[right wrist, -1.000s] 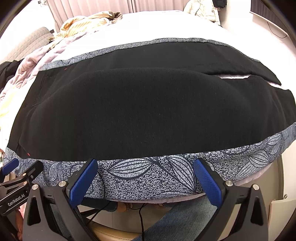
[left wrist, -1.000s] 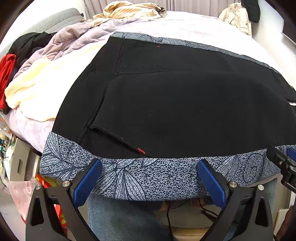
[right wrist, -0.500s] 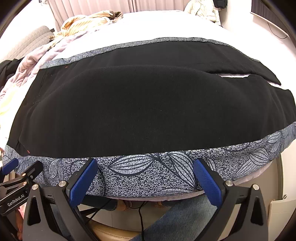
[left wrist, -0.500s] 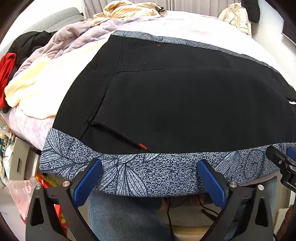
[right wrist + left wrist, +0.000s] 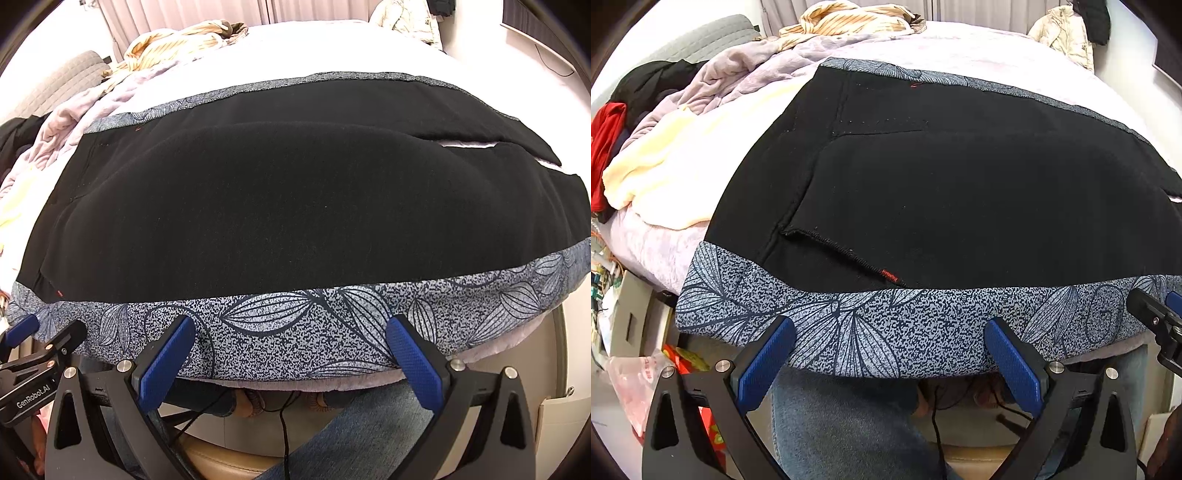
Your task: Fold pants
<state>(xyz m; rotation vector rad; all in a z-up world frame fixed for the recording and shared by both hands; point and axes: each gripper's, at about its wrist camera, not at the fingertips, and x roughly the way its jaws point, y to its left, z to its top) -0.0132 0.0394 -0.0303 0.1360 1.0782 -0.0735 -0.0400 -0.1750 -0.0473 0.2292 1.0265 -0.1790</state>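
Both grippers (image 5: 890, 354) (image 5: 291, 350) edged nearer pants' (image 5: 960, 192) patterned hem (image 5: 849, 332).

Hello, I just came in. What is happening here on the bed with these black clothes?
A person is getting ready to fold black fleece-lined pants with a blue-grey leaf-print outer side, spread flat on a bed with a pale lilac cover. The left gripper and the right gripper are both open and hold nothing. Each hovers at the near printed edge of the pants, side by side. No fold has been made yet. Other clothes lie piled at the left of the bed.
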